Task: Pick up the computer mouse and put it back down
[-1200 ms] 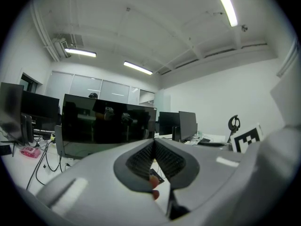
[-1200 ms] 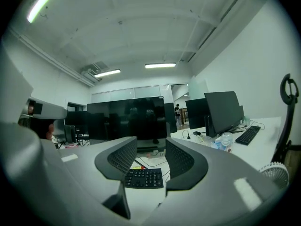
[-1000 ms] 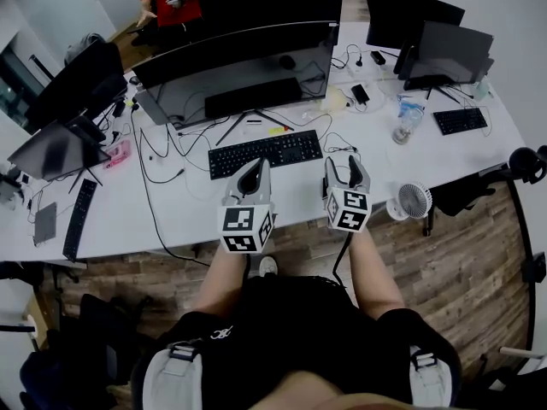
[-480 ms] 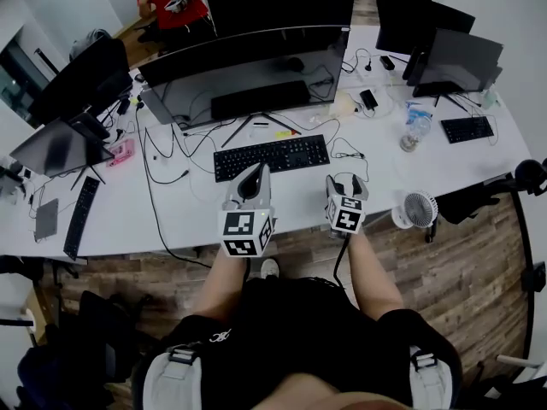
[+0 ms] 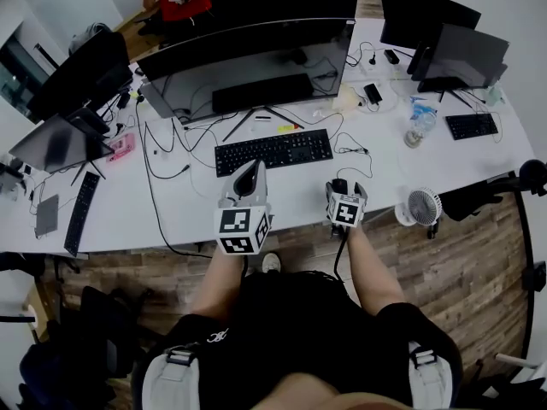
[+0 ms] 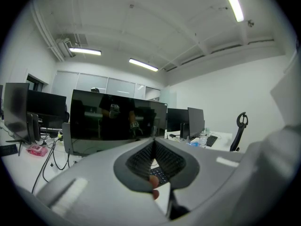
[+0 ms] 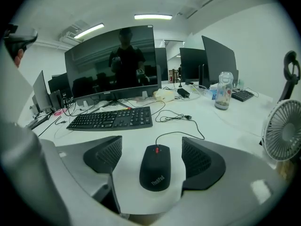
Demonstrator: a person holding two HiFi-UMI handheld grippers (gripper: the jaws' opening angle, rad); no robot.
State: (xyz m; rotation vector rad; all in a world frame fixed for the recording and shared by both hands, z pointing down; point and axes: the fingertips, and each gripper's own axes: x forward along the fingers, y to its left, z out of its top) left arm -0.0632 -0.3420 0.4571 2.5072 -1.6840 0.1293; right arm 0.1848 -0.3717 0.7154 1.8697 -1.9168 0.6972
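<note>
A black corded computer mouse (image 7: 156, 169) lies flat on the white desk (image 7: 235, 121), between the jaws of my right gripper (image 7: 151, 149). The jaws have just been opening, and a gap shows on both sides between the ribbed pads (image 7: 196, 158) and the mouse, so the gripper stands open. In the head view the right gripper (image 5: 344, 191) sits low near the desk's front edge and hides most of the mouse (image 5: 339, 184). My left gripper (image 5: 251, 171) hovers to the left, in front of the keyboard; its jaws (image 6: 154, 147) are shut on nothing.
A black keyboard (image 5: 273, 150) lies just beyond both grippers, with a wide dark monitor (image 5: 248, 58) behind it. A small white fan (image 5: 423, 206) stands to the right of the mouse, a bottle (image 5: 415, 128) farther back. Loose cables (image 7: 181, 121) cross the desk.
My right gripper has come down from above the desk to its surface with the mouse, and its jaws have spread apart. The left gripper has hardly moved.
</note>
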